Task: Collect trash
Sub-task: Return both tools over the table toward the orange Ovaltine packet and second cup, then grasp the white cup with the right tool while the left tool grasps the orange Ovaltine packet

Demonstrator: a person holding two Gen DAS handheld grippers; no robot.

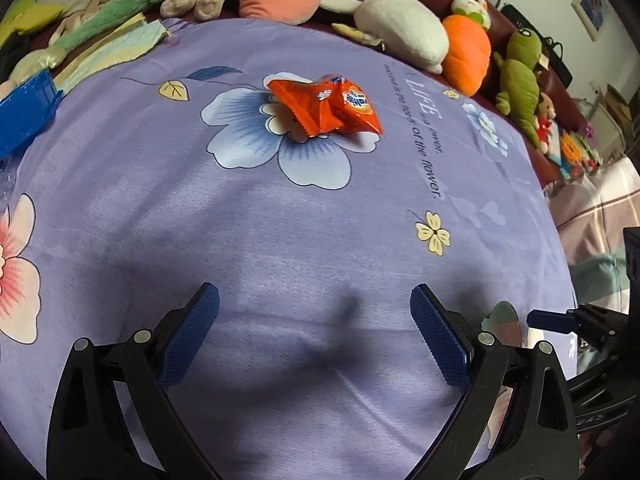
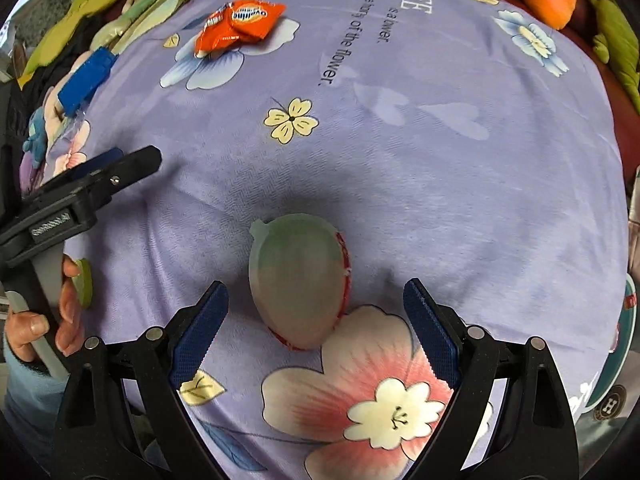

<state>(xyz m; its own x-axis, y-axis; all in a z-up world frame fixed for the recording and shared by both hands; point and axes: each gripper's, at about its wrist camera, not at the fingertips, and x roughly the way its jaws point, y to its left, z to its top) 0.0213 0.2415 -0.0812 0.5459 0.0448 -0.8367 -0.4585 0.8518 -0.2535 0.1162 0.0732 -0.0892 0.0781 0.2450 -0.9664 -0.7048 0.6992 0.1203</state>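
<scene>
An orange snack wrapper [image 1: 326, 106] lies on the purple flowered sheet [image 1: 280, 220], far ahead of my left gripper [image 1: 314, 298], which is open and empty. It also shows in the right wrist view [image 2: 236, 24] at the far left. A pale egg-shaped wrapper with a red edge [image 2: 298, 284] lies on the sheet just ahead of my right gripper [image 2: 316, 294], which is open, its fingers on either side of the wrapper's near end without touching. The left gripper [image 2: 120, 164] shows at the left of the right wrist view, held by a hand.
A blue plastic bin [image 1: 24, 114] sits at the sheet's left edge, also in the right wrist view [image 2: 86, 80]. Plush toys line the far edge: a white one [image 1: 404, 28], an orange one [image 1: 468, 54], a green one [image 1: 520, 76]. A teal-rimmed plate [image 2: 622, 344] is at the right.
</scene>
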